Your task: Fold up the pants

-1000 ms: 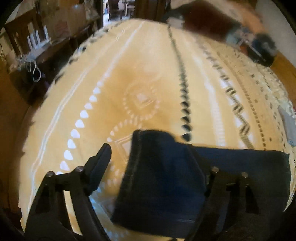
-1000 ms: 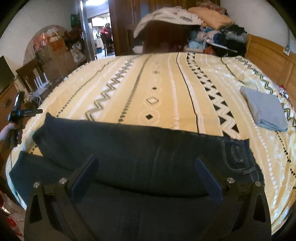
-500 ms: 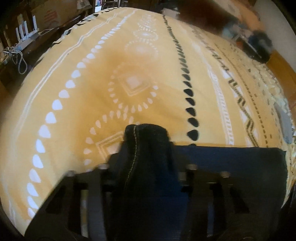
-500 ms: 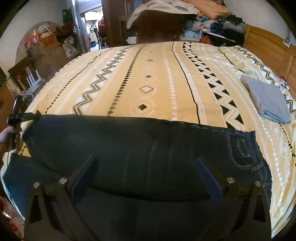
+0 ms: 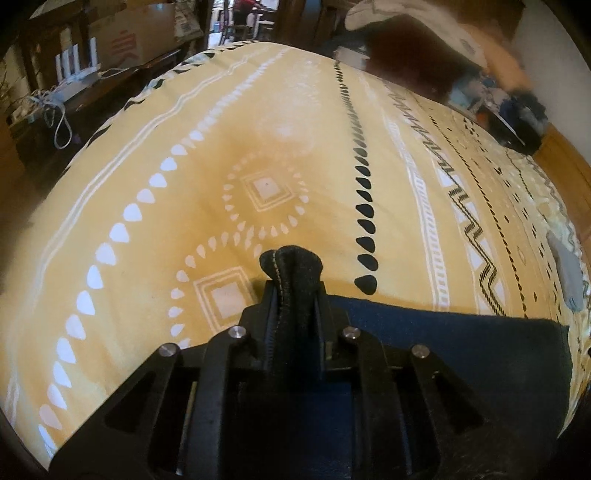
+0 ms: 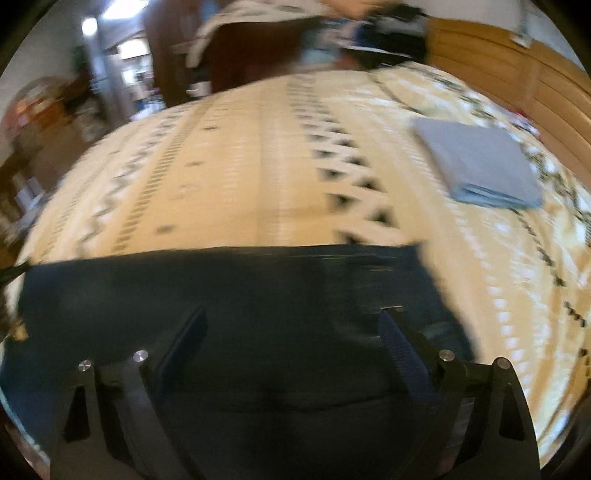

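Dark blue jeans (image 6: 240, 295) lie folded lengthwise across the near side of a yellow patterned bed (image 6: 258, 166). My left gripper (image 5: 293, 291) is shut on the hem end of the jeans (image 5: 291, 262), which bunches up between its jaws; the rest of the jeans (image 5: 461, 347) stretches away to the right. My right gripper (image 6: 291, 325) is open and hovers over the waist half of the jeans, holding nothing. The right wrist view is blurred by motion.
A folded grey-blue garment (image 6: 480, 166) lies on the bed at the right; it also shows in the left wrist view (image 5: 569, 273). A pile of clothes (image 6: 369, 26) sits at the far end. Furniture and boxes (image 5: 110, 44) stand left of the bed.
My left gripper closed on the jeans' hem end, which was lying loose between open jaws. My right gripper moved right and lower over the jeans, staying open.
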Demonstrator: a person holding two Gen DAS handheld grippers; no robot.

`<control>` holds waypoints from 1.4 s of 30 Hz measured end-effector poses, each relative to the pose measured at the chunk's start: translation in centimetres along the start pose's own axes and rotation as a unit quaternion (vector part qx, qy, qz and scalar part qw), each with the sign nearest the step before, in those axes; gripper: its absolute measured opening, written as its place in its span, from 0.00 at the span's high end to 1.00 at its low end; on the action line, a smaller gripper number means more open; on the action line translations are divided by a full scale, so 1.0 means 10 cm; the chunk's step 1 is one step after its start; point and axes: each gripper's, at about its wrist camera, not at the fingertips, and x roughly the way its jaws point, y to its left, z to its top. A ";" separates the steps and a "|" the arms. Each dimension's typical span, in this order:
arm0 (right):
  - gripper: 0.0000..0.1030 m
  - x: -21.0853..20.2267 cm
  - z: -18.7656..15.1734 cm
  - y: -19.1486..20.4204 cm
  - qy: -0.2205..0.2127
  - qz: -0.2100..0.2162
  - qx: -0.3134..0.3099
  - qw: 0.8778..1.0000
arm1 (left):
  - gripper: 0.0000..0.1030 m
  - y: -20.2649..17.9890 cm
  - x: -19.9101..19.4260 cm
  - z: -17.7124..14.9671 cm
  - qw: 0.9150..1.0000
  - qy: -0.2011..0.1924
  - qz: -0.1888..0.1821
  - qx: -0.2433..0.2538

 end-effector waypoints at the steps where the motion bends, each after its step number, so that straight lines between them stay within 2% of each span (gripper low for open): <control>1: 0.08 0.10 0.04 -0.18 0.008 -0.013 0.003 1.000 | 0.83 0.00 0.01 -0.01 1.000 0.000 0.003 -0.005; 4: 0.08 0.43 0.19 -0.64 0.042 -0.012 0.015 0.999 | 0.83 0.01 0.00 -0.07 1.000 -0.003 0.012 -0.018; 7: 0.08 0.66 0.35 -0.89 0.050 -0.019 0.009 0.999 | 0.83 0.01 0.04 -0.08 1.000 0.000 0.021 -0.022; 10: 0.08 0.93 0.50 -0.98 0.066 -0.018 -0.010 0.998 | 0.83 -0.02 0.09 -0.08 0.999 0.006 0.032 -0.021; 14: 0.09 1.32 0.60 -0.93 0.111 0.020 -0.030 0.993 | 0.83 -0.04 0.14 -0.10 0.999 0.008 0.042 -0.023; 15: 0.12 1.41 0.59 -0.92 0.125 0.030 -0.036 0.991 | 0.83 -0.04 0.15 -0.10 0.999 0.007 0.044 -0.025; 17: 0.27 1.51 0.58 -0.87 0.138 0.050 -0.054 0.988 | 0.83 -0.07 0.16 -0.11 0.998 0.006 0.051 -0.026; 18: 0.39 1.50 0.58 -0.84 0.136 0.062 -0.064 0.987 | 0.83 -0.09 0.16 -0.11 0.998 0.004 0.057 -0.024; 19: 0.59 1.48 0.59 -0.82 0.134 0.075 -0.067 0.986 | 0.83 -0.10 0.15 -0.11 0.998 0.002 0.063 -0.022; 20: 0.74 1.45 0.61 -0.82 0.130 0.073 -0.067 0.987 | 0.83 -0.13 0.14 -0.11 0.997 -0.001 0.071 -0.020; 21: 0.86 1.39 0.64 -0.84 0.120 0.080 -0.062 0.988 | 0.84 -0.15 0.12 -0.10 0.997 -0.006 0.076 -0.020; 24: 0.88 1.05 0.70 -0.94 0.076 0.110 -0.051 0.990 | 0.86 -0.21 -0.10 -0.08 0.996 -0.041 0.072 -0.034; 27: 0.89 0.50 0.71 -1.09 0.030 0.151 -0.040 0.987 | 0.86 -0.25 -0.60 -0.10 0.992 -0.107 0.041 -0.056; 31: 0.90 -0.47 0.52 -1.10 -0.016 0.176 -0.068 0.982 | 0.86 -0.28 -1.35 -0.30 0.980 -0.184 0.000 -0.075; 34: 0.90 -1.13 0.17 -1.09 -0.037 0.182 -0.086 0.979 | 0.86 -0.21 -1.91 -0.63 0.968 -0.232 -0.019 -0.094; 36: 0.90 -1.49 -0.20 -1.14 -0.034 0.178 -0.093 0.979 | 0.86 -0.07 -2.23 -0.98 0.960 -0.253 -0.034 -0.112; 38: 0.90 -1.68 -0.58 -1.19 -0.016 0.171 -0.096 0.980 | 0.86 0.10 -2.37 -1.33 0.959 -0.254 -0.035 -0.125; 41: 0.90 -1.67 -1.26 -1.29 0.047 0.153 -0.092 0.983 | 0.80 0.39 -2.30 -1.96 0.962 -0.216 -0.033 -0.162; 42: 0.91 -1.57 -1.49 -1.33 0.085 0.135 -0.088 0.983 | 0.70 0.52 -2.22 -2.16 0.962 -0.198 -0.033 -0.184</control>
